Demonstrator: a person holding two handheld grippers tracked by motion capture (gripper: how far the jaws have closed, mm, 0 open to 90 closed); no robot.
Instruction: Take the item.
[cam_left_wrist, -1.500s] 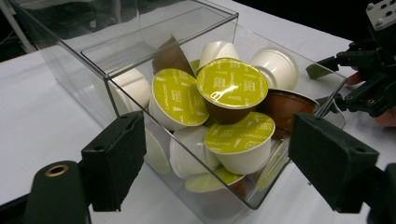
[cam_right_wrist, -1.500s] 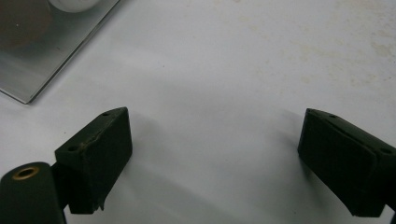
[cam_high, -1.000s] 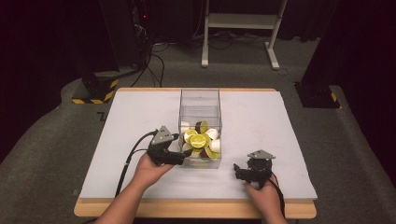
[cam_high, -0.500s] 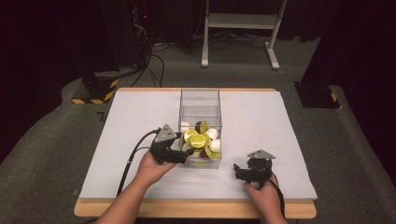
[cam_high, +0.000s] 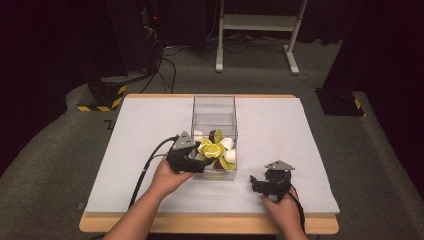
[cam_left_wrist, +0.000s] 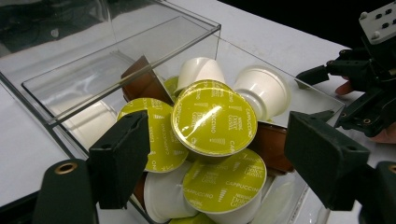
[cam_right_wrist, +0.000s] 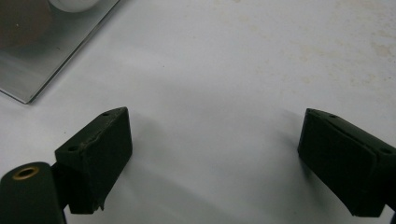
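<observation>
Clear plastic box of coffee capsules sits on the white table, with the left gripper at its near end.

The left gripper's jaws are spread wide on either side of the yellow-green capsule topping the pile, not touching it. White capsules and brown ones lie beyond it. The right gripper, well off to the left gripper's right, hangs over bare table, its jaws wide apart and empty.
</observation>
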